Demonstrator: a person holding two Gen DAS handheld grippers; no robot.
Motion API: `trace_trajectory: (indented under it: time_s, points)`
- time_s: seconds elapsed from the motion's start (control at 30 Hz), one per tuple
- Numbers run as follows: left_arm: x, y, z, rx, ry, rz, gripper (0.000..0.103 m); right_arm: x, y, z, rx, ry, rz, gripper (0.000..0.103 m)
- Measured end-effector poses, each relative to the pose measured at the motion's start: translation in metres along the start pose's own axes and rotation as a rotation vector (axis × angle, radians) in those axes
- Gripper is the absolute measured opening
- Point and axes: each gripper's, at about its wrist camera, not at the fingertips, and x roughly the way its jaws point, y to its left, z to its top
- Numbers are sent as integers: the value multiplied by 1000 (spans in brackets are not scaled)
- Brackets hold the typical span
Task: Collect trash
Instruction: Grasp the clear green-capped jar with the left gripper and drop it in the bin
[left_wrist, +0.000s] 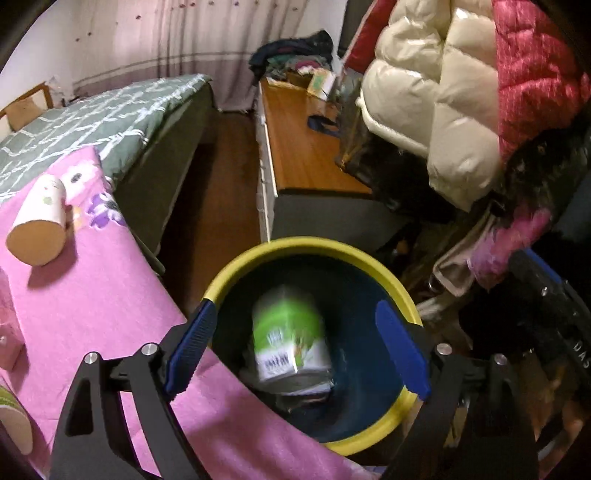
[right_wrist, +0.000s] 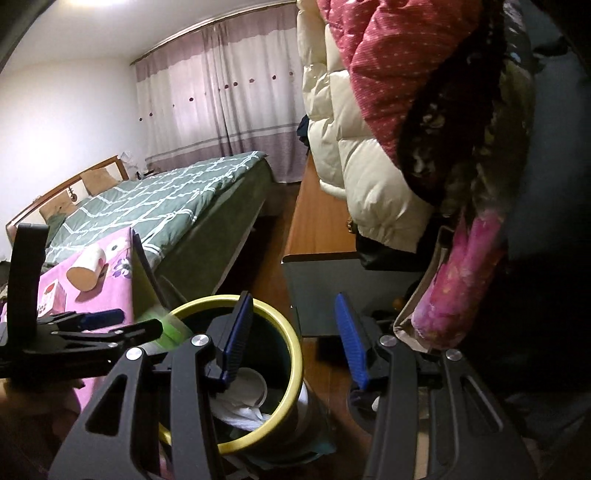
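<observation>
Blue pads of the left gripper (left_wrist: 295, 343) are spread wide above the mouth of the yellow-rimmed bin (left_wrist: 369, 258), and nothing is pinched between them. A green-and-white carton (left_wrist: 291, 334) is seen blurred inside the bin's dark interior, between the two pads but touched by neither. In the right wrist view the same left gripper (right_wrist: 122, 321) is caught from the side at the bin's near edge, with a green smear just at its tip over the rim. The right gripper (right_wrist: 295, 343) is held partly open, its pads apart with nothing gripped; one pad is placed over the bin (right_wrist: 291, 354), the other over the wooden floor (right_wrist: 269, 266) beside it. White crumpled paper (right_wrist: 240, 410) is visible down in the bin. Further out, a paper cup (left_wrist: 37, 225) is seen lying on its side on the pink cloth (left_wrist: 92, 295), well apart from the bin. Beyond that, a bed with a green checked cover (left_wrist: 92, 122) is seen, and puffy coats (left_wrist: 424, 92) are seen hanging at the right.
</observation>
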Motion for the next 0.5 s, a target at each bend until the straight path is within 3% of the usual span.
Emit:
trace_trajectory:
  time_s: [0.17, 0.27, 0.5]
  points:
    - [-52, 25, 0, -48, -103, 8, 90, 4, 14, -2, -16, 13, 33, 45]
    - [-101, 52, -5, -79, -197, 57, 93, 9, 35, -4, -43, 33, 81, 45]
    - [-218, 145, -47, -198, -392, 303, 95, 21, 118, -6, -145, 55, 179, 45]
